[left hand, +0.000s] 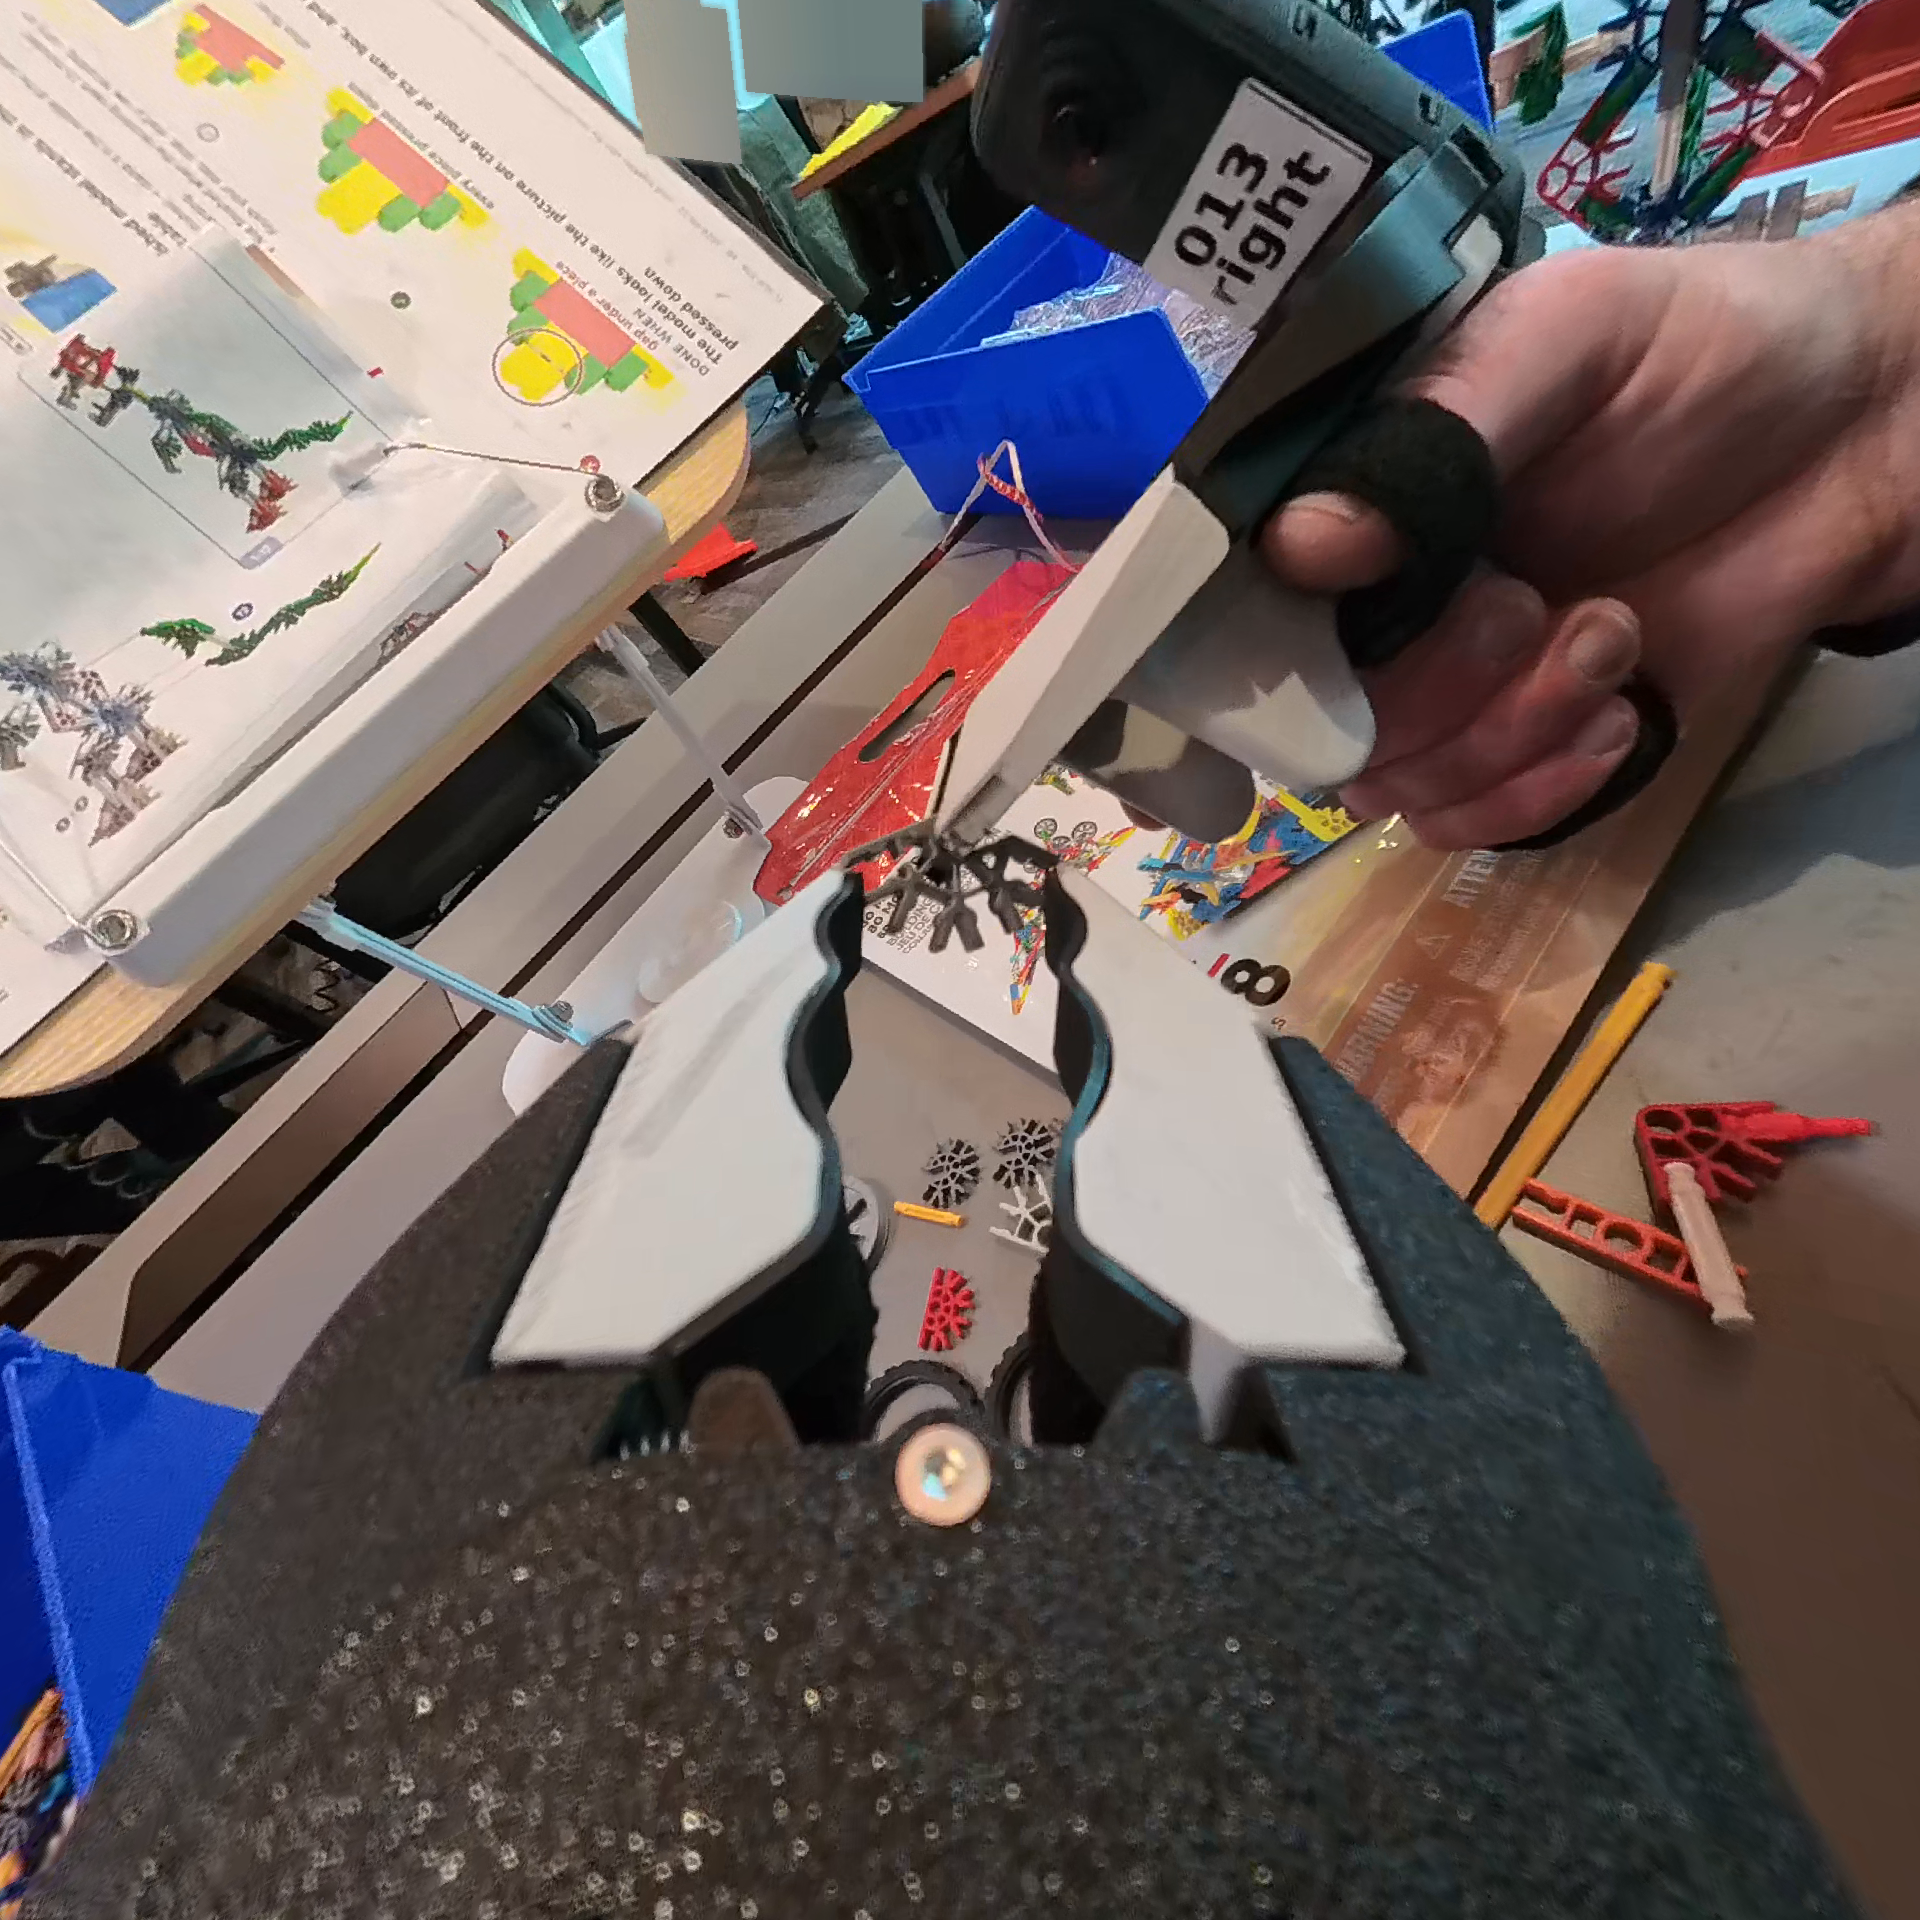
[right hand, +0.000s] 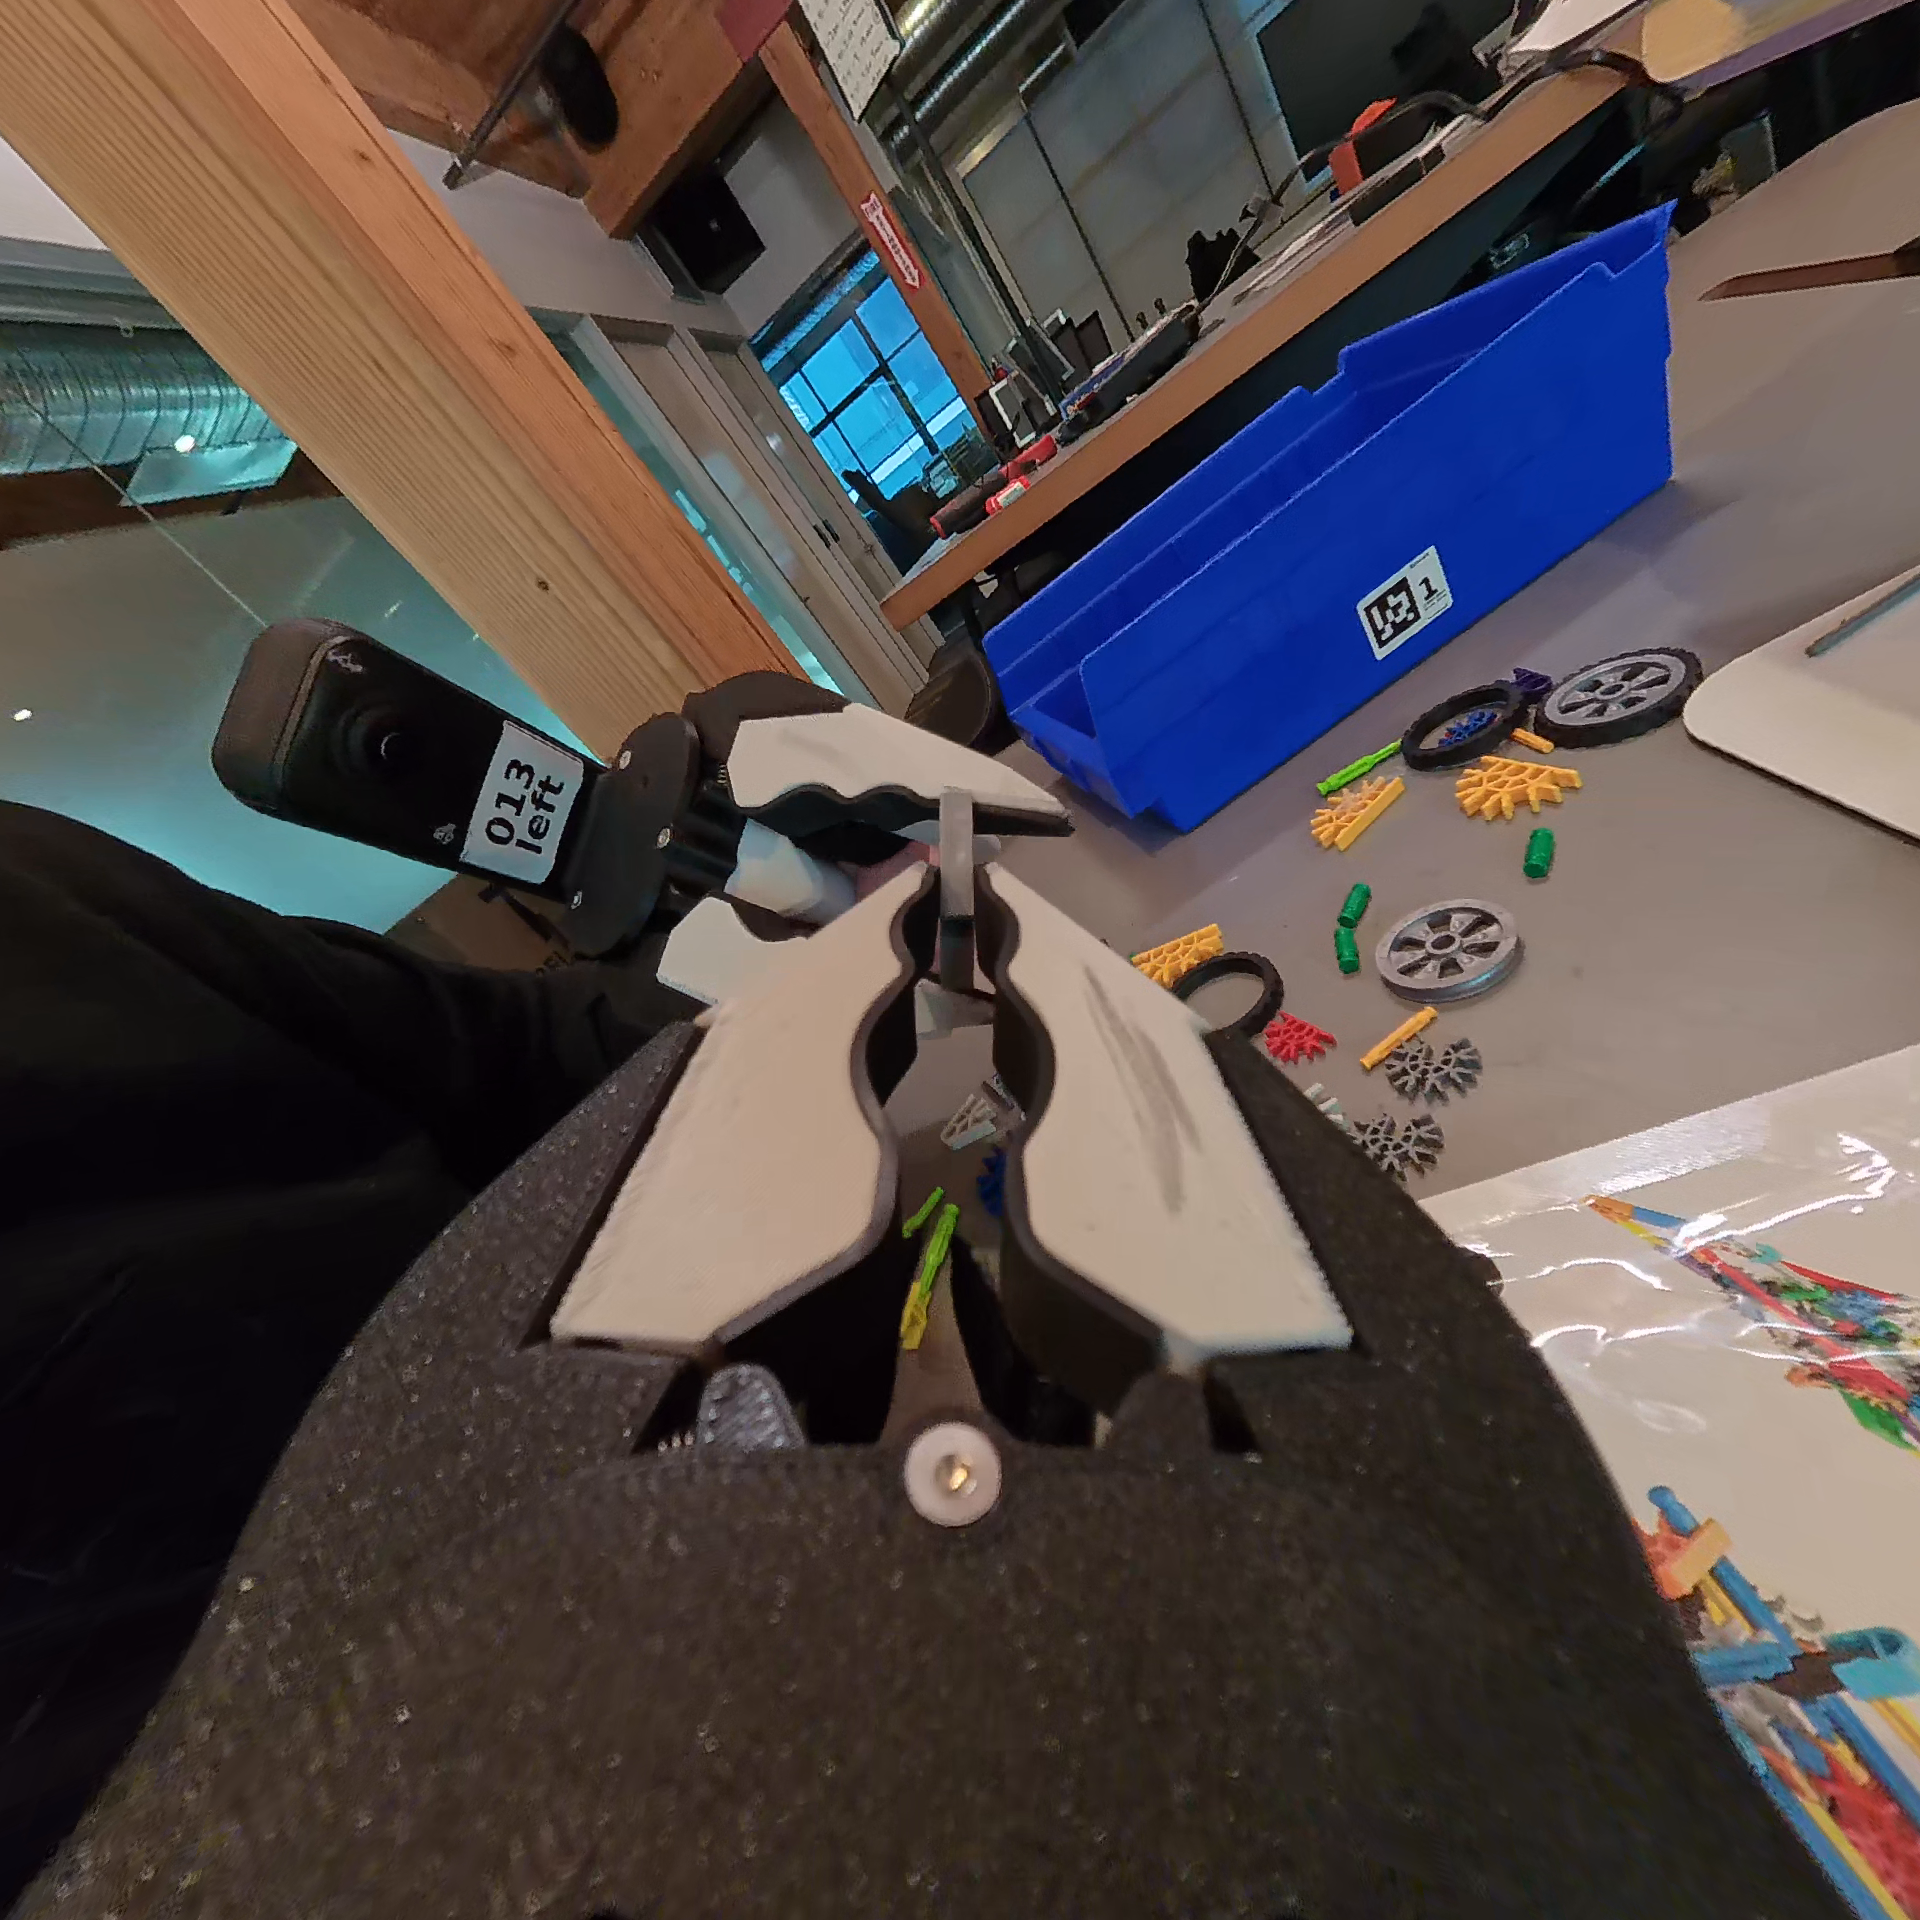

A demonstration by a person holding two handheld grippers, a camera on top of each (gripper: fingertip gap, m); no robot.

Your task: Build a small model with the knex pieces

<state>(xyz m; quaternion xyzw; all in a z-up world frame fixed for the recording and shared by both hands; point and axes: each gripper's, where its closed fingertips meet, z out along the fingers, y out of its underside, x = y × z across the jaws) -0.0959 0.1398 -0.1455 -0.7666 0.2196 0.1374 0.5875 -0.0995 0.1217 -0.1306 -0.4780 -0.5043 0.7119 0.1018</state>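
A dark grey snowflake-shaped connector piece (left hand: 948, 896) is held in the air between both grippers. My left gripper (left hand: 951, 883) is shut on it across its width. My right gripper (left hand: 961, 823), held by a hand, comes in from the upper right, and its tips pinch the piece's top edge. In the right wrist view the piece (right hand: 956, 914) shows edge-on between my right gripper's (right hand: 954, 883) narrow-set fingers. There the left gripper (right hand: 977, 842) reaches in from the left and clamps the piece's far end. I cannot tell whether it is one connector or two joined.
A blue bin (right hand: 1351, 582) stands behind the loose parts: wheels (right hand: 1449, 951), yellow connectors (right hand: 1517, 784), green pieces and grey snowflakes (right hand: 1434, 1070). A picture board on a stand (left hand: 312, 468) is at the left. A red piece with a rod (left hand: 1714, 1153) and a yellow rod (left hand: 1569, 1091) lie at the right. My left and right fingertips are right by each other.
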